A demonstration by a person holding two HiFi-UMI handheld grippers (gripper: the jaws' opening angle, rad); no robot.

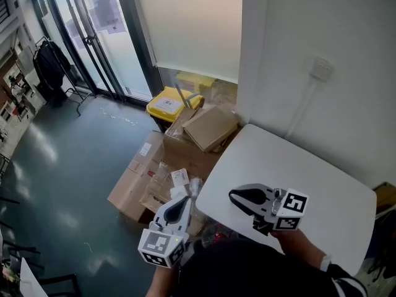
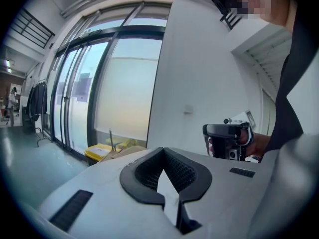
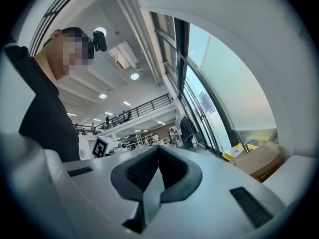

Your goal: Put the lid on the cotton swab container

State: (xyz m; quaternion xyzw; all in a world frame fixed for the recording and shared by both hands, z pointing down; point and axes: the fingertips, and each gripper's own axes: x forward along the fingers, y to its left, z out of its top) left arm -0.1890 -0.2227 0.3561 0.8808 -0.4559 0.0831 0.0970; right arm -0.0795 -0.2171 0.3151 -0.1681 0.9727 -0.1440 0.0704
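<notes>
No cotton swab container or lid shows in any view. In the head view my right gripper [image 1: 235,196] hovers over the near left part of the white table [image 1: 322,184], pointing left, jaws together with nothing between them. My left gripper [image 1: 184,203] is held off the table's left edge, above the floor, also shut and holding nothing. The left gripper view looks along its closed jaws [image 2: 162,151] toward a white wall, with the right gripper [image 2: 227,139] at the right. The right gripper view shows its closed jaws [image 3: 158,148] aimed up at a hall, and the left gripper's marker cube [image 3: 102,146].
Left of the table lie cardboard boxes [image 1: 207,127], flattened cardboard [image 1: 139,181] and a yellow bin [image 1: 170,104]. Glass doors [image 1: 99,36] and a coat rack [image 1: 52,64] stand beyond a dark floor. The wall behind the table carries a socket [image 1: 322,68].
</notes>
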